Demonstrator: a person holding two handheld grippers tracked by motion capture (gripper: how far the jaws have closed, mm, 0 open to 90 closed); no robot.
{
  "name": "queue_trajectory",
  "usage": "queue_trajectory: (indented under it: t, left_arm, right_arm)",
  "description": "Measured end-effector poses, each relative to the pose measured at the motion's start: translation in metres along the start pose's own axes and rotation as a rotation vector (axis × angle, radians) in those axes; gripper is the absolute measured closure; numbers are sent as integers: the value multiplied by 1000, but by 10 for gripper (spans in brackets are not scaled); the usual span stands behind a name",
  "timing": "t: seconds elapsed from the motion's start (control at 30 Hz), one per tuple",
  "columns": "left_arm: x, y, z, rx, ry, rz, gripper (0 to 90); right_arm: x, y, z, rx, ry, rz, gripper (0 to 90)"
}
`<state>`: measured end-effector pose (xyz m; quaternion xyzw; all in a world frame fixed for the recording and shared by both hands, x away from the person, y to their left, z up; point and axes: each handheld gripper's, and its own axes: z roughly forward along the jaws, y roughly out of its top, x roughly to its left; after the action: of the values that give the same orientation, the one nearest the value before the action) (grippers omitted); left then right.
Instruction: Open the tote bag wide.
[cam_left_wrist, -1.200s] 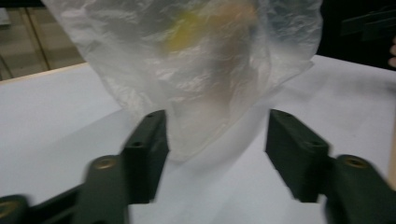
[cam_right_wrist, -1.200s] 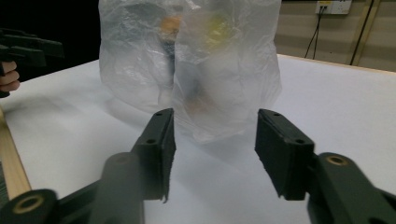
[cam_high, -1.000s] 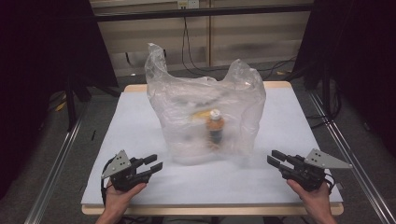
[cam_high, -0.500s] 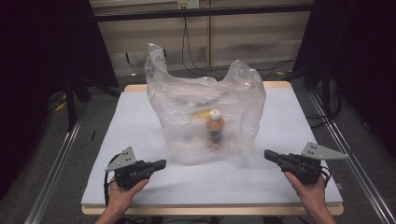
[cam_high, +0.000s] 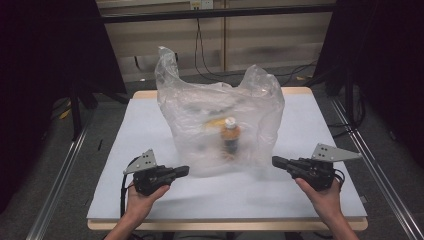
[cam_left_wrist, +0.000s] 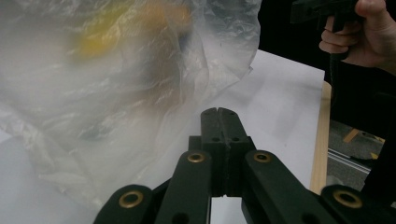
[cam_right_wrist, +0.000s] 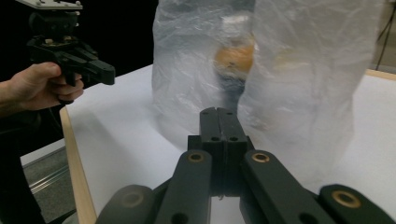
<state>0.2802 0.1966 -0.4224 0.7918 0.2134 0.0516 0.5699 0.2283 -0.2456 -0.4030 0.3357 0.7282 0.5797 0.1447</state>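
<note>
Spanning most of the high view, one flat white worktop (cam_high: 150, 130), matte and smooth, rectangular, edged in pale wood at the near and far sides. Standing at its middle, one clear plastic bag (cam_high: 200, 115), thin, crinkled and cloudy, bulging wide at the base and rising into two peaked handles. Inside it, one upright bottle (cam_high: 230, 135) with a white cap, an orange band and a dark lower body, beside a blurred yellow shape too hazy to identify through the film. Flanking the bag, two black hard-plastic tools, each topped by one grey three-cornered plate and held in one bare hand near the front edge. Left hand-held gripper (cam_high: 183, 171) clenched, jaws pressed flat together with nothing between, tips aimed at the bag's lower left and just short of it. Right hand-held gripper (cam_high: 276, 161) likewise clenched and empty, tips just beside the bag's lower right corner. Showing on each jaw linkage in the gripper views, small round brass-coloured pivots.
</note>
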Motion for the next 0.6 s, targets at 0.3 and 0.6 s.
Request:
queue_trajectory:
  t: [0.3, 0.6]
  left_arm:
    - [6, 15, 9, -8, 8, 15, 900]
    - [13, 28, 19, -25, 9, 14, 900]
  right_arm:
    - [3, 14, 21, 3, 41, -11, 900]
    - [3, 39, 29, -39, 49, -36, 900]
